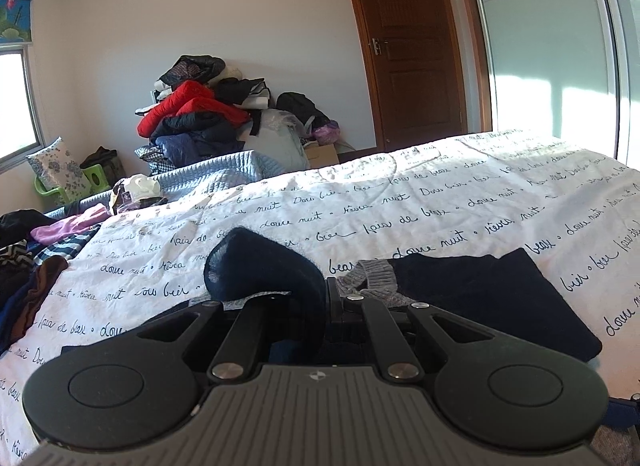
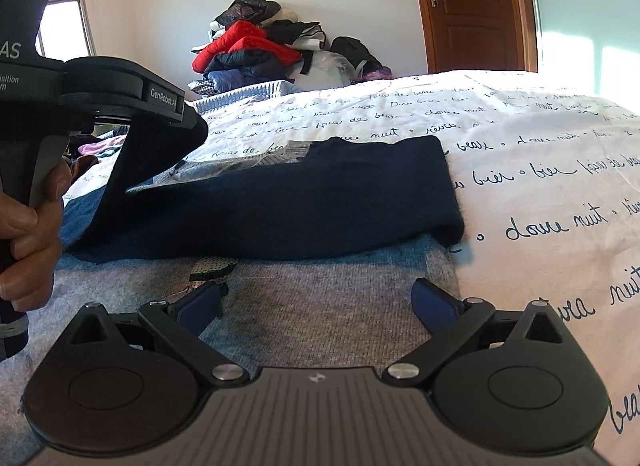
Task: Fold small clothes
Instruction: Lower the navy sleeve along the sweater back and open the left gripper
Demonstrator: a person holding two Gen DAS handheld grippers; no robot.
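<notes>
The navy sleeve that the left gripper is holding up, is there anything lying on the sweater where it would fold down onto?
Nothing visible does. The left gripper pinches the navy sleeve above the sweater. The other sleeve already lies folded across it, and the open right gripper hovers lower, over the grey body, clear of that path.

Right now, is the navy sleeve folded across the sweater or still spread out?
Partly folded: the navy sleeve lies across the grey sweater, its end pinched and lifted by the left gripper.

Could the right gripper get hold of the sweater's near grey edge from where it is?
Probably yes. The right gripper hangs over the grey part of the sweater, jaws wide open, nothing between them and the fabric. The left gripper holds a far fold.
</notes>
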